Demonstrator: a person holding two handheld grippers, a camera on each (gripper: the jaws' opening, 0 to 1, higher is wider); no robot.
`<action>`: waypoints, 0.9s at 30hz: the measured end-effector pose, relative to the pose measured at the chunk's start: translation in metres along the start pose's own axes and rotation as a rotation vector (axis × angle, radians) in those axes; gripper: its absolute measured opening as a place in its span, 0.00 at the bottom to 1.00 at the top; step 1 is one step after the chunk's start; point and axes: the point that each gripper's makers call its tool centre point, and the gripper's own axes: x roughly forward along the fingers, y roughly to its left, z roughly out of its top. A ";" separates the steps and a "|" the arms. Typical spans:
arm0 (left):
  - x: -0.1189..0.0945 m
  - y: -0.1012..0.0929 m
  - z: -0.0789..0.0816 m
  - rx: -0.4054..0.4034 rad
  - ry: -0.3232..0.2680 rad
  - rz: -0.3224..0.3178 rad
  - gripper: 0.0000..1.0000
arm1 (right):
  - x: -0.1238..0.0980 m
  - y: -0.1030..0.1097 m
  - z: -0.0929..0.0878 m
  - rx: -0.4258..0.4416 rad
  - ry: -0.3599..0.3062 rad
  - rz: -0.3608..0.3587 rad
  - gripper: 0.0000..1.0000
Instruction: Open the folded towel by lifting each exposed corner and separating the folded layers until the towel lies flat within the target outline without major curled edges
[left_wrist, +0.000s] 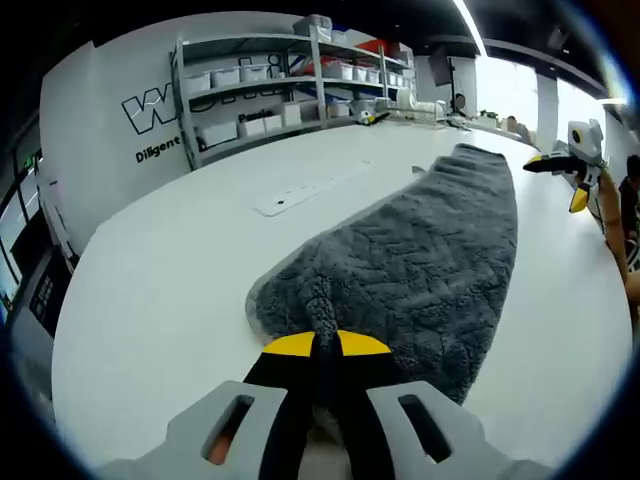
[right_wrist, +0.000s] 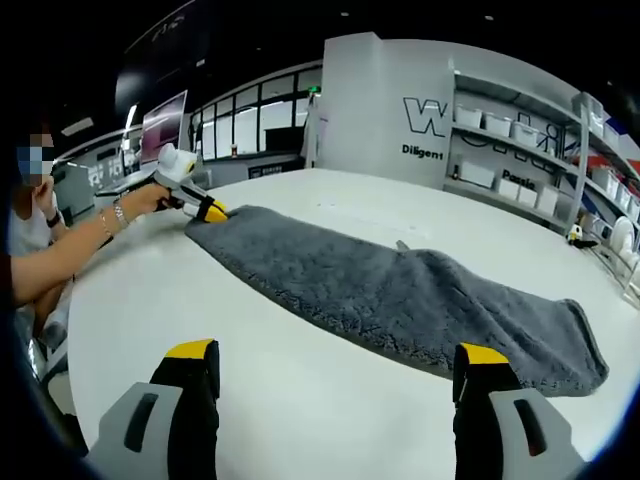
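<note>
A grey fluffy towel (left_wrist: 430, 250) lies stretched out long on the white table (left_wrist: 150, 300). My left gripper (left_wrist: 325, 345) is shut on the towel's near corner, and a pinch of pile stands up between its yellow-tipped jaws. In the right gripper view the towel (right_wrist: 400, 295) runs from upper left to lower right. The left gripper (right_wrist: 212, 211), held by a person's hand, grips its far left end there. My right gripper (right_wrist: 338, 365) hovers open above bare table just short of the towel's long edge. It also shows past the towel's far end as the right gripper (left_wrist: 558, 180).
Shelves with white bins (left_wrist: 290, 80) stand behind the table, and again as shelves (right_wrist: 520, 150) at the right. A flat white strip (left_wrist: 300, 190) lies on the table beyond the towel. A person's arm (right_wrist: 70, 250) reaches in over the table's left edge.
</note>
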 end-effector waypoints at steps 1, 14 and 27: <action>-0.002 0.001 -0.001 -0.002 0.003 -0.005 0.05 | 0.000 0.000 0.000 0.000 0.001 0.000 0.99; -0.019 0.037 -0.018 0.022 0.030 0.032 0.06 | 0.002 -0.003 -0.004 0.013 0.017 -0.004 0.99; -0.039 0.034 -0.009 -0.015 0.014 0.103 0.36 | 0.004 -0.008 -0.008 0.032 0.025 -0.012 0.99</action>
